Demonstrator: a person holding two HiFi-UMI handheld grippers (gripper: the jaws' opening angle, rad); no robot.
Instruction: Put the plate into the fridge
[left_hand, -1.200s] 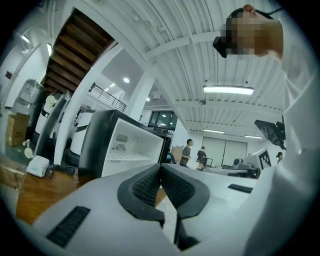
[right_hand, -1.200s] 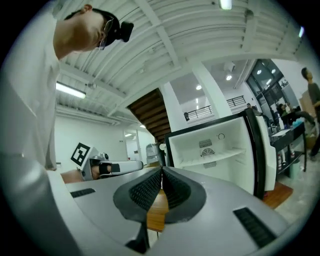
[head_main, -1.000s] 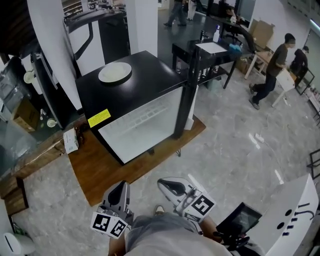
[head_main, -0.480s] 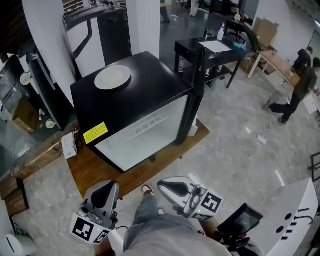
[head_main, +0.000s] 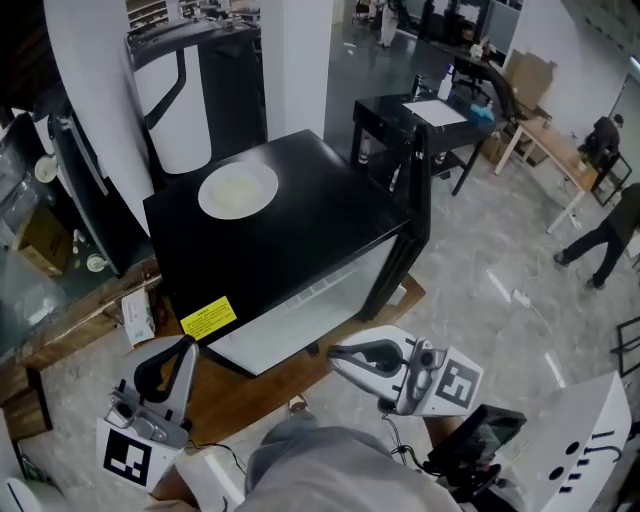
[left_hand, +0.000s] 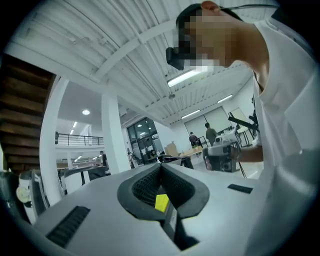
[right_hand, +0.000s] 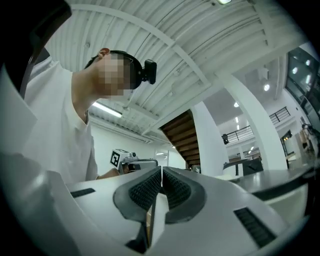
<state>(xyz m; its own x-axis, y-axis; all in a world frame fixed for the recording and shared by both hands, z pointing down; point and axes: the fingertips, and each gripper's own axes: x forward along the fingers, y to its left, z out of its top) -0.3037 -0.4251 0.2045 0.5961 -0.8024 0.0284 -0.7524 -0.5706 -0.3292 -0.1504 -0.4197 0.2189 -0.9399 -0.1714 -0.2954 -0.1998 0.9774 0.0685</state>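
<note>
A black fridge (head_main: 300, 240) stands on a low wooden platform (head_main: 250, 390) over the pale, marbled floor (head_main: 500, 300) of an open hall, seen from the head view above a person in a white shirt who holds a gripper in each hand. The fridge's pale front face is turned toward the person; whether its door is shut cannot be told for certain from this angle. Behind the fridge rises a white column (head_main: 295, 70), and to the right of that a black table (head_main: 420, 115) carries a white sheet and a bottle. Farther off at the right edge, two people stand near a light wooden table (head_main: 545, 150).

The right gripper (head_main: 335, 352) hangs low in front of the person, just short of the platform's near edge, its marker cube (head_main: 455, 385) toward the person and its tip pointing left. Its jaws are pressed together with nothing between them, as the right gripper view shows against the ceiling. The left gripper (head_main: 185, 345) is held at the person's left, over the platform's near left corner, tip aimed toward the fridge. The left gripper view shows its ribbed pads (left_hand: 145, 187) closed on each other and empty as well.

The plate (head_main: 238, 190), round and off-white, lies flat on top of the fridge toward its back left part, well apart from both grippers. A yellow sticker (head_main: 209, 318) marks the fridge's near left corner.
</note>
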